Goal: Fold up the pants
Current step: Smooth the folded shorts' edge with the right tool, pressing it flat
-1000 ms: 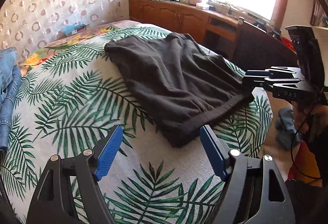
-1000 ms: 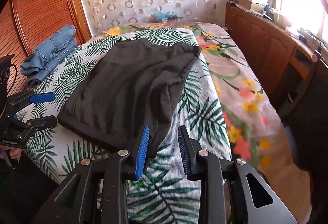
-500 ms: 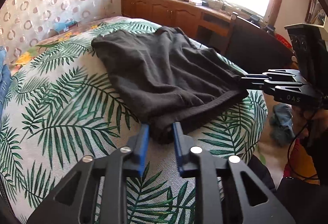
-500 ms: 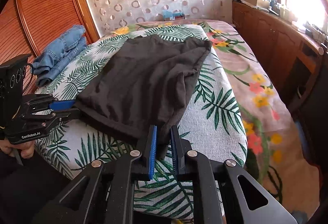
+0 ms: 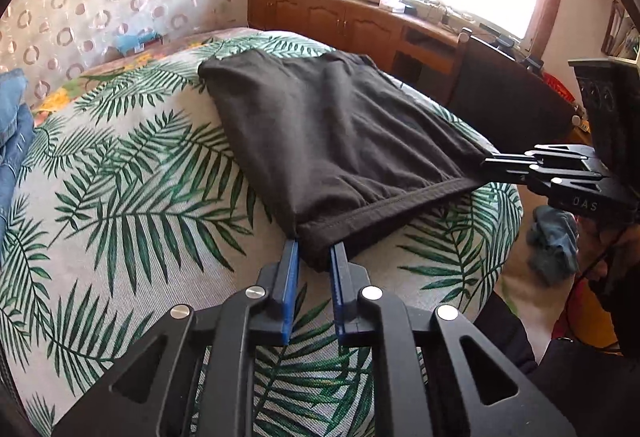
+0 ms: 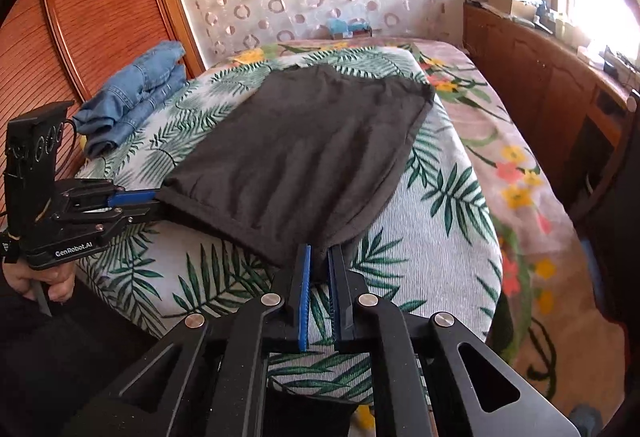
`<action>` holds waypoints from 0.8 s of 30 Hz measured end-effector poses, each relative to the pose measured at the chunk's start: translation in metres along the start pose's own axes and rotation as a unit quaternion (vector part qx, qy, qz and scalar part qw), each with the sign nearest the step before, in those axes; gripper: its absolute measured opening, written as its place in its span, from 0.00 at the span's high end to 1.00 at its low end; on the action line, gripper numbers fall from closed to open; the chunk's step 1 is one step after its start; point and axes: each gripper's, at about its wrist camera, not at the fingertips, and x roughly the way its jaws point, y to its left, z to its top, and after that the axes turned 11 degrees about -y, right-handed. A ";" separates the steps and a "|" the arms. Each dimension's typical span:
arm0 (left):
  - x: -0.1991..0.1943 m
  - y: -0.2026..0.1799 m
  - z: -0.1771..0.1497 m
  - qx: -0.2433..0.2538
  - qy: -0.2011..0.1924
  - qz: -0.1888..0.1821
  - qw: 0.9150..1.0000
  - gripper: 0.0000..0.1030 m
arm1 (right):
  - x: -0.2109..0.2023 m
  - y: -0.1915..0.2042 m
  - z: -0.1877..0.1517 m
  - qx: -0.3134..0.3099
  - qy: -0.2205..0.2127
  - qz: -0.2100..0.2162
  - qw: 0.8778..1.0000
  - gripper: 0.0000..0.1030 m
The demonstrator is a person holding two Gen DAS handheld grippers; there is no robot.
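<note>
Dark grey pants [image 5: 340, 141] lie flat on a palm-leaf bed cover [image 5: 120, 197]. My left gripper [image 5: 314, 249] has the near left corner of the waistband between its blue pads, and its jaws are closing on the cloth. In the right wrist view the pants [image 6: 304, 157] stretch away from my right gripper [image 6: 319, 251], which is shut on the near right corner. Each gripper also shows in the other's view: the right gripper [image 5: 486, 161] at the band's right end, the left gripper [image 6: 156, 203] at its left end. The waistband runs taut between them.
Folded blue jeans [image 6: 132, 93] lie at the bed's far left by a wooden wardrobe [image 6: 80, 17]. A wooden cabinet [image 5: 340, 17] under the window lines the right side, with a dark chair [image 5: 508, 105] before it. A person's hand [image 6: 44, 283] holds the left gripper's handle.
Both grippers went from open to closed on the pants' near corners. Both moved in to the near edge, which now lies straighter between them.
</note>
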 end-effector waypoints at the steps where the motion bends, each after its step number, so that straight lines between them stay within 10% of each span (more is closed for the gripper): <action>1: 0.000 -0.001 0.000 0.001 0.002 0.001 1.000 0.84 | 0.000 0.000 -0.001 0.002 0.001 -0.002 1.000 0.92; 9: -0.018 -0.004 0.005 0.004 -0.010 0.013 1.000 0.78 | -0.008 -0.003 0.006 0.005 -0.008 -0.014 1.000 0.85; 19: -0.016 0.019 0.027 -0.007 -0.026 0.042 0.999 0.24 | -0.013 -0.017 0.017 0.012 -0.040 -0.034 0.999 0.78; 24: 0.002 0.029 0.050 -0.005 -0.034 0.048 0.998 0.22 | -0.003 -0.027 0.033 0.010 -0.057 -0.039 0.998 0.70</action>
